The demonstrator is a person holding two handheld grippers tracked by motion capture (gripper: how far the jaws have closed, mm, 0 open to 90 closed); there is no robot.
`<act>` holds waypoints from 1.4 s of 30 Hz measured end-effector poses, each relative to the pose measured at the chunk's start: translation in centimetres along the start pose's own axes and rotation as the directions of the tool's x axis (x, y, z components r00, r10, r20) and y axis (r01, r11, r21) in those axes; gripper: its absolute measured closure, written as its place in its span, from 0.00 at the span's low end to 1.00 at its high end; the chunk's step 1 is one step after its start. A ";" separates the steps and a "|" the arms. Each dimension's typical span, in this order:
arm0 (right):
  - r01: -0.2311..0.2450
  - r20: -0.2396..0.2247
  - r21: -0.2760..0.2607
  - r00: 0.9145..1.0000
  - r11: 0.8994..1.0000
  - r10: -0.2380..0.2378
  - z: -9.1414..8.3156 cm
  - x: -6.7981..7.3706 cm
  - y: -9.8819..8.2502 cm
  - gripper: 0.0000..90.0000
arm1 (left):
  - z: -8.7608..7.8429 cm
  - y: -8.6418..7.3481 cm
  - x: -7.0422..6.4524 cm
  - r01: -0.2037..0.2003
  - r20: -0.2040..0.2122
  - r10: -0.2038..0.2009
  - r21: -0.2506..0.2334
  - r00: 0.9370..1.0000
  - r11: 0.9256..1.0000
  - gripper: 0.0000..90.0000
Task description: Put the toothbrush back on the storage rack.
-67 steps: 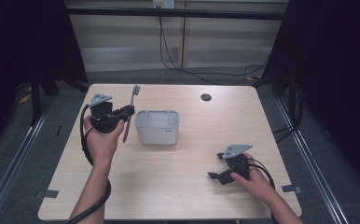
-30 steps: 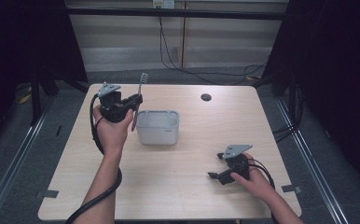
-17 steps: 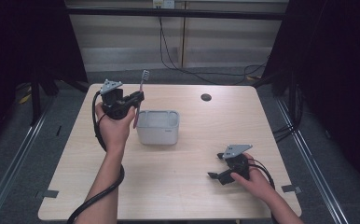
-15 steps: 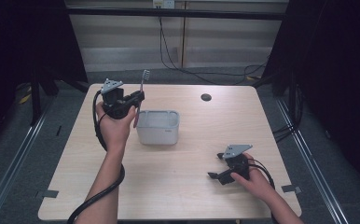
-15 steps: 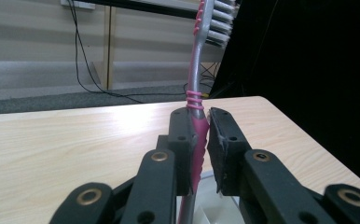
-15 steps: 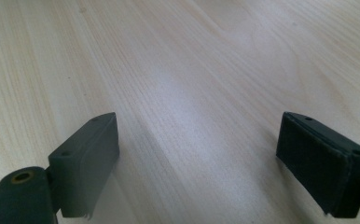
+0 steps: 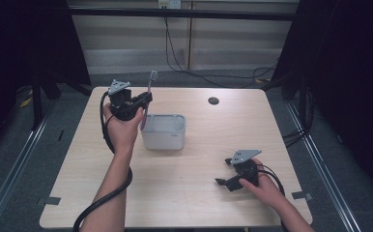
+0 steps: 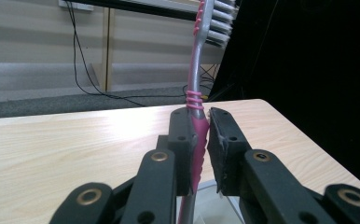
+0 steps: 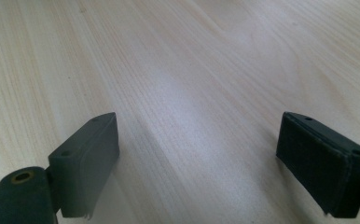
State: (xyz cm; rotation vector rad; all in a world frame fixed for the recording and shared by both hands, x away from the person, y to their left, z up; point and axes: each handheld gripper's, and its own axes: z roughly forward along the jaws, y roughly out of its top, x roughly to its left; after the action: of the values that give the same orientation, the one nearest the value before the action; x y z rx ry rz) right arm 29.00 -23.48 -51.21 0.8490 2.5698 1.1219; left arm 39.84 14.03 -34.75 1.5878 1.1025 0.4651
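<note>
Wooden table lies mostly bare; left gripper clamps toothbrush over bin; right gripper gapes.

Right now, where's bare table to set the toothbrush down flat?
Widest bare patch: between the white bin and the right gripper. Also free: the near-left corner of the table. Crowded: the left gripper, toothbrush clamped upright, at the bin's left edge.
</note>
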 end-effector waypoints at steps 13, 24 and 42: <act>0.001 -0.001 0.000 1.000 1.000 -0.001 0.0 0.0 0.0 0.14 | 1.2 -0.5 0.2 0.012 -0.007 -0.012 -0.011 1.000 1.000 0.89; 0.000 -0.001 0.000 1.000 1.000 0.000 0.0 0.0 0.0 0.14 | 1.9 -1.4 0.7 0.019 -0.013 -0.019 -0.010 1.000 1.000 0.89; 0.001 -0.001 0.000 1.000 1.000 -0.001 0.0 0.0 0.0 0.14 | 1.4 -2.8 1.1 0.026 -0.029 -0.026 -0.001 0.999 1.000 0.88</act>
State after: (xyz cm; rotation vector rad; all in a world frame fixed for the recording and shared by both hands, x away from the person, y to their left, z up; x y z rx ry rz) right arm 29.00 -23.48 -51.21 0.8481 2.5707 1.1217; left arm 40.33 14.10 -38.02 1.5684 1.1429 0.4724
